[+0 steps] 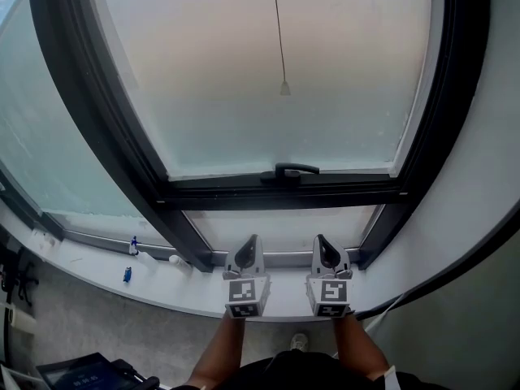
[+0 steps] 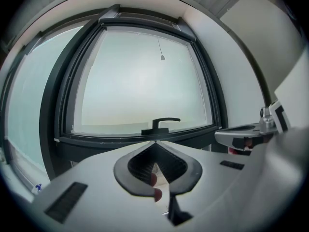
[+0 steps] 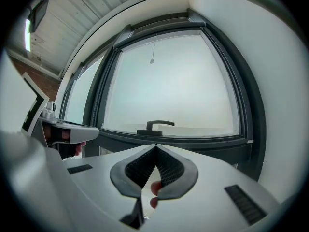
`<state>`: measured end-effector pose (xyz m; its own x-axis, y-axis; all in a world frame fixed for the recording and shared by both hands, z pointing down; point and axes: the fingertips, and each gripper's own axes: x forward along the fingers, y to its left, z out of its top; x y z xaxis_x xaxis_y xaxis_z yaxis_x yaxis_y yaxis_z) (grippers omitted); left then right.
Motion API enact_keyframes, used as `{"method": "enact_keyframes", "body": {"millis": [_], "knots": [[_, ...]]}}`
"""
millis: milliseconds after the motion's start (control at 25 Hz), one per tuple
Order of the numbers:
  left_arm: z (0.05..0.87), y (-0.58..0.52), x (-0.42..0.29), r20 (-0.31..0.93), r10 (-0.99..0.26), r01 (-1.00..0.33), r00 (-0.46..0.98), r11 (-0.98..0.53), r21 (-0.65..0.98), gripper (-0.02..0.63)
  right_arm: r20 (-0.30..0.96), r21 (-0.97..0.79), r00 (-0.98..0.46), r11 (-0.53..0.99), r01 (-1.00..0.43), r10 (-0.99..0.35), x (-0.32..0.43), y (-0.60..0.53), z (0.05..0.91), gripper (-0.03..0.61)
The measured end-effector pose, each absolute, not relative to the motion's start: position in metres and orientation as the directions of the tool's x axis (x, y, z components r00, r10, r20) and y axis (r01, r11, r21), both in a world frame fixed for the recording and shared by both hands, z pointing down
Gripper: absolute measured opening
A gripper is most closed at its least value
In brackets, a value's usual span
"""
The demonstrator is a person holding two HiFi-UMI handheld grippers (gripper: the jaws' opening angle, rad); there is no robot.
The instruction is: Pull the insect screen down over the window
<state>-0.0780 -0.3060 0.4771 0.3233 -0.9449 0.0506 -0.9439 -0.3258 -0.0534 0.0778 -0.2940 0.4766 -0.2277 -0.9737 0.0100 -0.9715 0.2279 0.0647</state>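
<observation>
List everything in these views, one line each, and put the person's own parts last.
Window frame: one, dark, around the big pane.
Pane: one, pale frosted, fills the frame.
Window handle: one, black, middle of the bottom rail.
Pull cord: one, thin and dark with a pale end piece, hangs in front of the upper pane.
Side pane: one, pale green, at left.
Sill: one, white, below the window.
Small items: two, blue, on the sill at left.
Left gripper: one, grey, shut and empty, over the sill.
Right gripper: one, grey, shut and empty, beside it.
Forearms: two, bare, at the bottom edge.
</observation>
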Motion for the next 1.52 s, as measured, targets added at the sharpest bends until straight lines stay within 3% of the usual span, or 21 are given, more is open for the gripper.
{"method": "enact_keyframes", "body": {"millis": [760, 1520], "knots": [[0.449, -0.365, -0.061, -0.001, -0.959, -0.959, 0.284, -0.284, -0.019, 0.003, -0.005, 0.04, -0.273, 0.273, -0.961, -0.962, 0.087, -0.353, 0.472, 0.003], [0.375, -0.418, -0.072, -0.189, -0.887, -0.905, 0.421, -0.425, -0.019, 0.003, -0.2, 0.026, -0.153, 0.151, -0.988, -0.968, 0.081, -0.39, 0.38, 0.003]]}}
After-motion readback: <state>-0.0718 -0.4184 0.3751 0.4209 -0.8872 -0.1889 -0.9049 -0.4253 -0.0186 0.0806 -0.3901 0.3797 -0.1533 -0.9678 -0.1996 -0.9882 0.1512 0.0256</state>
